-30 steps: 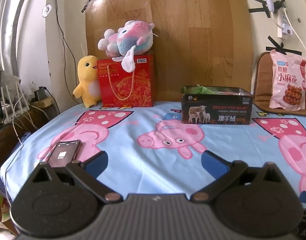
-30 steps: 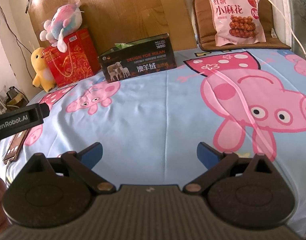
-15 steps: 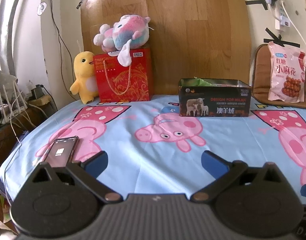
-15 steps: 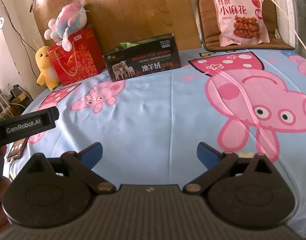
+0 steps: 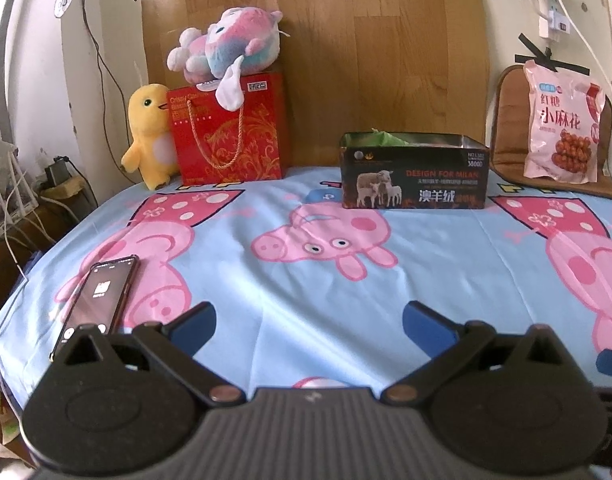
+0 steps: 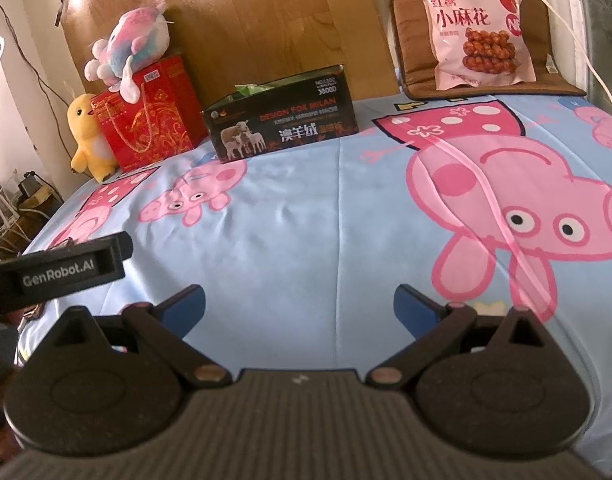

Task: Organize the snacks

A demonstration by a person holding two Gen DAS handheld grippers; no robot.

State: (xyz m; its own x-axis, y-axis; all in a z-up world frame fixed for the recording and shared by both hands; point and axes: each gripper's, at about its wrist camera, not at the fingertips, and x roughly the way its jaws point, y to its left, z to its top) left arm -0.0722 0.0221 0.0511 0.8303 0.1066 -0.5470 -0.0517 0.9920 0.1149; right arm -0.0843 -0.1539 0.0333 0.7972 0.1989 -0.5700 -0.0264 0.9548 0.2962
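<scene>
Left wrist view shows the left tongs (image 5: 308, 322) spread apart and empty over the bed (image 5: 446, 264), as are the right tongs (image 6: 299, 306). The pink snack bag (image 6: 472, 26) leans on a brown cushion (image 6: 546, 76) at the far edge, well apart from the open tin box (image 6: 281, 122). Judging from this, the organizing has barely begun, with that bag not yet picked up.

A bed sheet (image 5: 306, 280) in pale blue, printed with pink cartoon pigs, covers the bed. At its left edge lies a phone (image 5: 97, 300), screen up and lit. Against the back stands a red gift bag (image 5: 229, 136) with a rope handle — a pastel plush toy (image 5: 225, 46) lies on top of it, and a yellow duck plush (image 5: 147, 134) stands just beside it. A wooden board (image 5: 346, 60) leans behind. A brown cushion (image 6: 486, 88) sits far right. Left of the bed, white cables — possibly chargers (image 5: 17, 208).
</scene>
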